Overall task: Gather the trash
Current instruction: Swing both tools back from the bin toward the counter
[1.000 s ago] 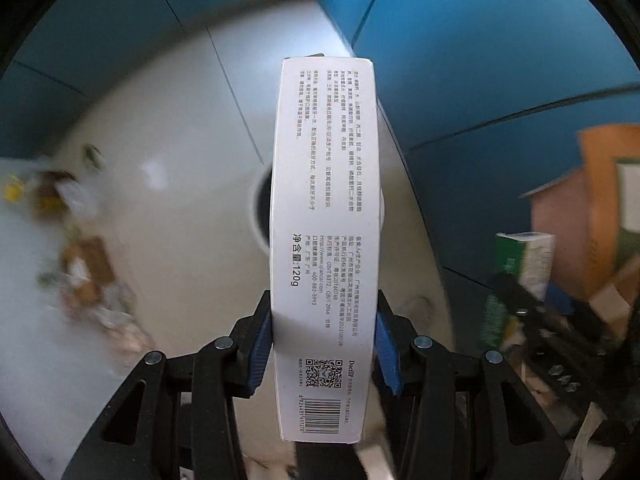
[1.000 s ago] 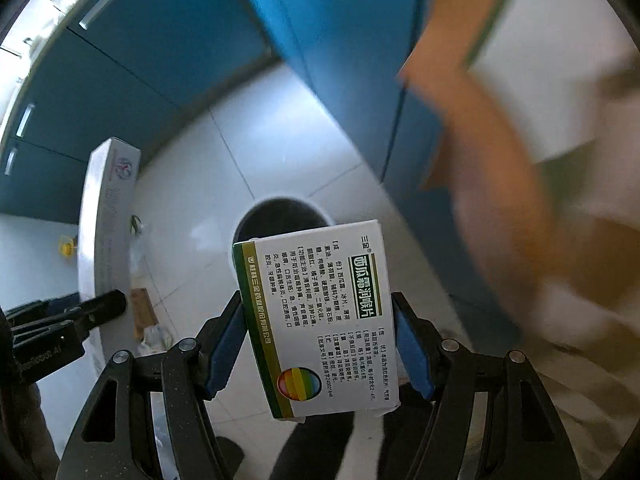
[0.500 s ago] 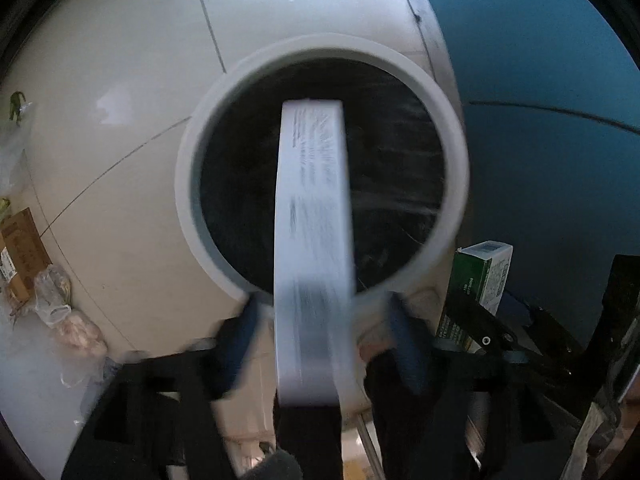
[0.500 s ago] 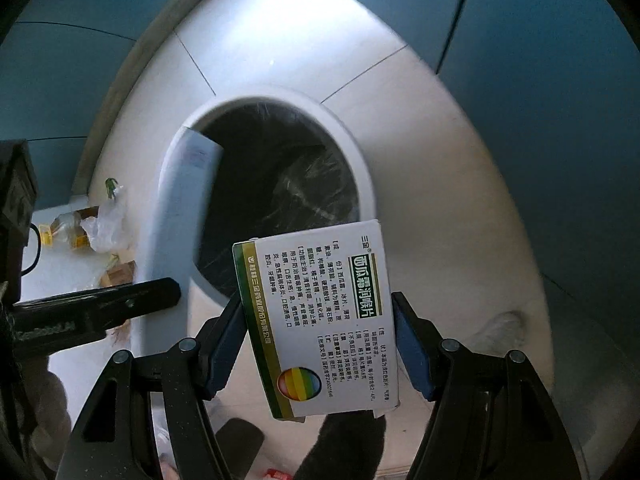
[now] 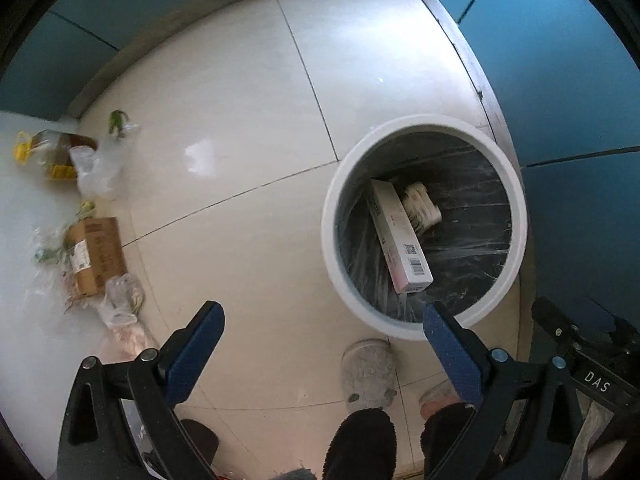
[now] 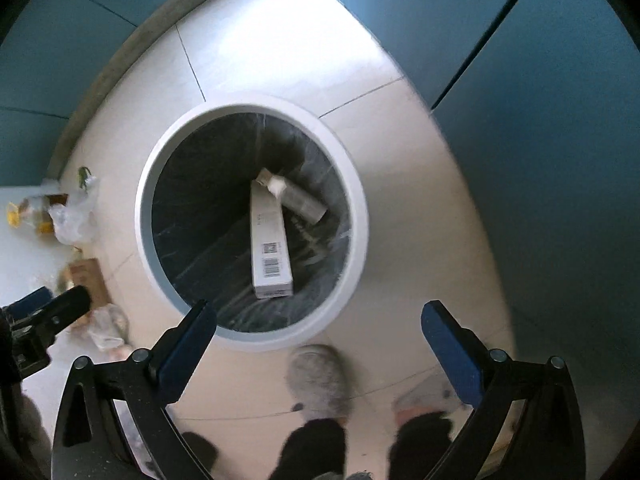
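Note:
A white round trash bin (image 5: 332, 216) (image 6: 356, 216) with a black liner stands on the tiled floor. A long white box (image 5: 400, 236) (image 6: 270, 248) and a smaller box (image 5: 420, 208) (image 6: 296, 196) lie inside it. My left gripper (image 5: 320, 316) is open and empty, above the floor to the left of the bin. My right gripper (image 6: 316, 316) is open and empty, above the bin's near rim. The left gripper's fingers (image 6: 68, 304) show at the left of the right wrist view.
Loose trash lies on the floor at the left: a brown cardboard box (image 5: 96, 256), plastic bags (image 5: 96, 168) and a bottle with a yellow cap (image 5: 44, 148). Blue cabinet doors (image 5: 560, 80) stand behind the bin. The person's slippered feet (image 5: 368, 372) are beside it.
Both grippers have opened. The long white box and the green-and-white box have dropped into the bin. The left gripper has shifted left of the bin.

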Tool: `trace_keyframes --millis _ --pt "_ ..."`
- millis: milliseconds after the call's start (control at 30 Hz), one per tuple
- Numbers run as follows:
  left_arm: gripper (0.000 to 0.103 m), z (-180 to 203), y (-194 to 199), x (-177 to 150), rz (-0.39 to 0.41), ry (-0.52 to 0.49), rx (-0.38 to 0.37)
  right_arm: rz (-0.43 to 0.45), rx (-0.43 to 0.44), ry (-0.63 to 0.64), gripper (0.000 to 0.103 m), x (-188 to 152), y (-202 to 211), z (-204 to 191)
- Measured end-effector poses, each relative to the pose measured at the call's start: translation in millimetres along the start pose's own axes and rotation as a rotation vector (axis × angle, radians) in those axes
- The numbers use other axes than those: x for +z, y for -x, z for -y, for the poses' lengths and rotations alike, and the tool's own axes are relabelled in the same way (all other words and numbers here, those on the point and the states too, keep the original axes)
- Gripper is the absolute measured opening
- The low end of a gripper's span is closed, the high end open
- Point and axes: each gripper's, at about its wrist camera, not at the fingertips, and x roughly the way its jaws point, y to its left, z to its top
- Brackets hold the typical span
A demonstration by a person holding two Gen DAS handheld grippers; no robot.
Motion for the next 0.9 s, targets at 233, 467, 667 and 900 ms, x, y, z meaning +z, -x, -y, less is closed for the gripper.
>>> trace_keyframes --millis 233,467,667,900 --pt "0.101 -6.5 54.7 -15.4 0.039 0.003 -0.004 0.037 -0.067 0.046 0.103 -14.4 65.3 -7.5" --pt "0.101 -8.4 141.7 -43.9 0.107 0.007 -0.027 0.082 -0.062 0.092 0.103 -38.8 162.5 -18.8" --pt "0.101 -16.8 212.7 -73.2 0.152 0.016 -0.040 0.151 -0.070 0.134 0.103 -67.7 256.4 -28.2" --pt "0.101 -21.9 297.7 -108.9 0.218 0.007 -0.023 0.201 -0.038 0.145 0.103 -105.7 361.6 -32.7"
